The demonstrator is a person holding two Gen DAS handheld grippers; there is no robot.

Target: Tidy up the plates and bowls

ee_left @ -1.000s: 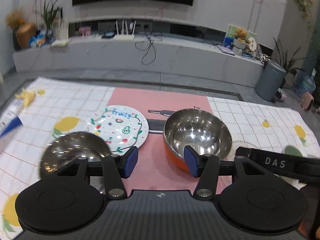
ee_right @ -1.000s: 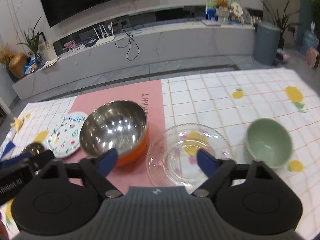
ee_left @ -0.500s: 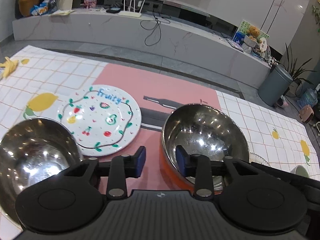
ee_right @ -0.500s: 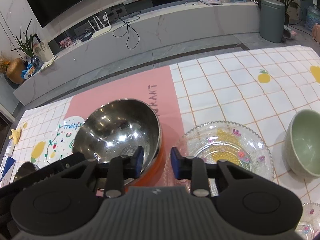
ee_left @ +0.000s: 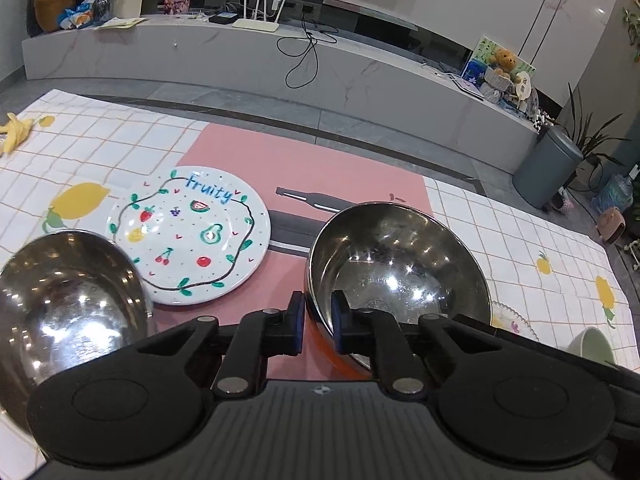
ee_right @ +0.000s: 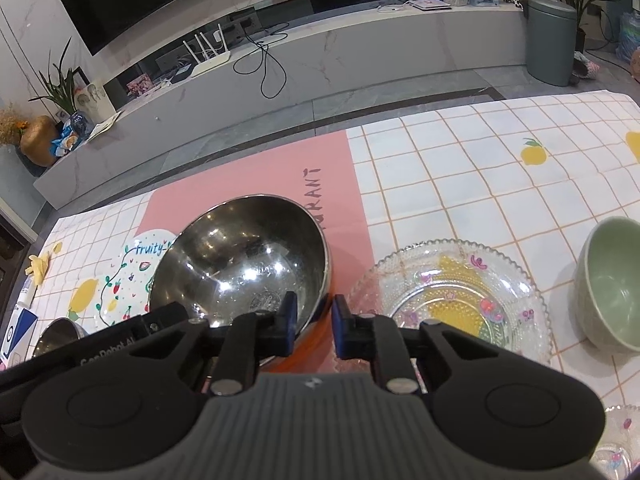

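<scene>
1. Steel bowl [ee_left: 396,264] with an orange outside sits on the pink mat [ee_left: 304,168], between the fruit-painted plate [ee_left: 188,236] and the glass plate [ee_right: 452,296]. It is probably light and stiff, but the polished inside looks slippery, so the thin rim is the sensible place to pinch.
2. Left tongs [ee_left: 317,328] are nearly closed across the near rim of that bowl, one pad outside on the orange wall and one inside on the steel; they appear clamped on it.
3. Right tongs [ee_right: 313,327] straddle the same bowl's rim on its right side, narrowed to a small gap, one pad inside and one outside (whether both pads press fully is hard to tell, but it reads as a grip).
4. Second steel bowl [ee_left: 64,300] stands at the left, touching or overlapping the painted plate's edge; nesting the two likely comes next.
5. Green bowl [ee_right: 608,284] waits at the right, just beside the glass plate, which looks fragile.
</scene>
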